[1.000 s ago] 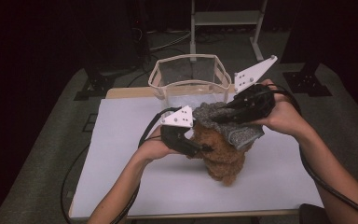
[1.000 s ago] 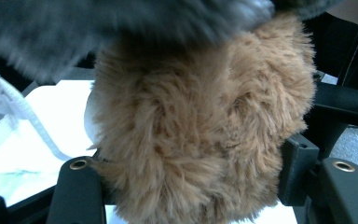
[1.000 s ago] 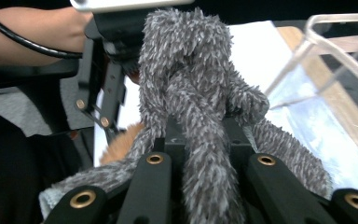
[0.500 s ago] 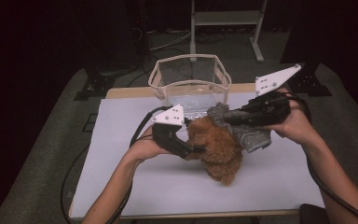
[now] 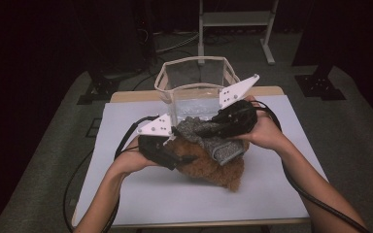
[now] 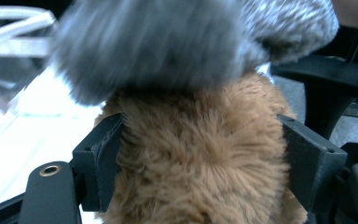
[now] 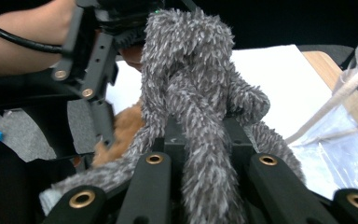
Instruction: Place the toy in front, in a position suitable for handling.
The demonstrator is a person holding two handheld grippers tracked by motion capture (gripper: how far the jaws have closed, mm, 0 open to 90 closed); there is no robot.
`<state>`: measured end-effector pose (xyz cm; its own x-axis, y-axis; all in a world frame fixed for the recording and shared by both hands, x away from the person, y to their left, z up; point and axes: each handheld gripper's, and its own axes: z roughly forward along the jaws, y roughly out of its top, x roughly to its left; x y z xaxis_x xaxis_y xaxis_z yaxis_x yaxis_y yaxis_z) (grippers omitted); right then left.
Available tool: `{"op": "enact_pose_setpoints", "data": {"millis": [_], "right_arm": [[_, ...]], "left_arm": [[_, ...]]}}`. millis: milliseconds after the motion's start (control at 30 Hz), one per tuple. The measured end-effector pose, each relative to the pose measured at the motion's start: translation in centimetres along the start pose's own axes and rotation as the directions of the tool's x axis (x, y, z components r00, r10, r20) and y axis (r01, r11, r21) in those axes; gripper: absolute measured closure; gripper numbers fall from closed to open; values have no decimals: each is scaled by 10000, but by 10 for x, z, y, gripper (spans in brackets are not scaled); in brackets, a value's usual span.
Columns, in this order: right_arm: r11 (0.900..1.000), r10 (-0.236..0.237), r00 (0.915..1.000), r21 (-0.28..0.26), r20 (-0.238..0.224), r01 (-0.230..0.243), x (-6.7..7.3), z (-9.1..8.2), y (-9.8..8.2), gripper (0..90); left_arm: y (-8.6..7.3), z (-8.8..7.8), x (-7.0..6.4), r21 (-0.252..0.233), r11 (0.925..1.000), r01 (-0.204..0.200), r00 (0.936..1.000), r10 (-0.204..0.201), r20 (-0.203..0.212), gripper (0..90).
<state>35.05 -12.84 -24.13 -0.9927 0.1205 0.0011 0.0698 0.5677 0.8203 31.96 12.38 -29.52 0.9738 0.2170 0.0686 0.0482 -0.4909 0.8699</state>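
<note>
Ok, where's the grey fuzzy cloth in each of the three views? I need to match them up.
High view: the grey fuzzy cloth lies mid-table over the brown plush toy, in front of the clear bin.
Left gripper view: the cloth runs blurred across the top, above the toy.
Right gripper view: the cloth stands centre, clamped in the right gripper.
Shared landmark: the brown plush toy.

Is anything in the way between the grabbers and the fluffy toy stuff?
Nothing visible is. The left gripper has the fluffy brown plush toy right between its black jaws, which just opened wider. The right gripper is shut on the shaggy grey knitted cloth that lies over the toy.
</note>
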Motion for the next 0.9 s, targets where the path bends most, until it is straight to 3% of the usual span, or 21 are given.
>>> {"op": "enact_pose_setpoints", "data": {"millis": [200, 333, 433, 533, 633, 733, 833, 900], "right_arm": [[9993, 310, 9995, 210, 7, -310, -4, 7, -21, 754], [9967, 682, 9976, 451, -73, -678, -7, 23, -45, 753], [9935, 817, 9966, 796, -52, -811, -8, 40, -60, 753], [9918, 685, 9974, 1092, -200, -660, -5, 59, -67, 752], [9888, 441, 9990, 1430, -101, -422, 0, 69, -71, 750], [9887, 605, 9981, 1382, -115, -583, -1, 65, -79, 750], [9873, 942, 9955, 1287, -55, -927, -3, 57, -90, 750], [9860, 1169, 9931, 1201, -2, -1160, -5, 51, -97, 749]], "left_arm": [[-23, -14, 2, 37, 9995, 299, 9987, -297, -404, 222], [-36, -26, 0, -17, 9996, 284, 9976, -284, -625, 204], [-35, -37, -1, -329, 9992, 228, 9966, -253, -778, 211], [-36, -36, -1, 274, 9996, 100, 9966, -78, -821, 211], [-46, -26, -2, 1097, 9939, 89, 9973, -8, -737, 215], [-60, -17, -2, 1849, 9825, 235, 9979, -118, -640, 216], [-66, -15, -2, 1816, 9826, 377, 9979, -275, -586, 216], [-67, -15, -2, 2031, 9789, 233, 9981, -112, -603, 225]]}}
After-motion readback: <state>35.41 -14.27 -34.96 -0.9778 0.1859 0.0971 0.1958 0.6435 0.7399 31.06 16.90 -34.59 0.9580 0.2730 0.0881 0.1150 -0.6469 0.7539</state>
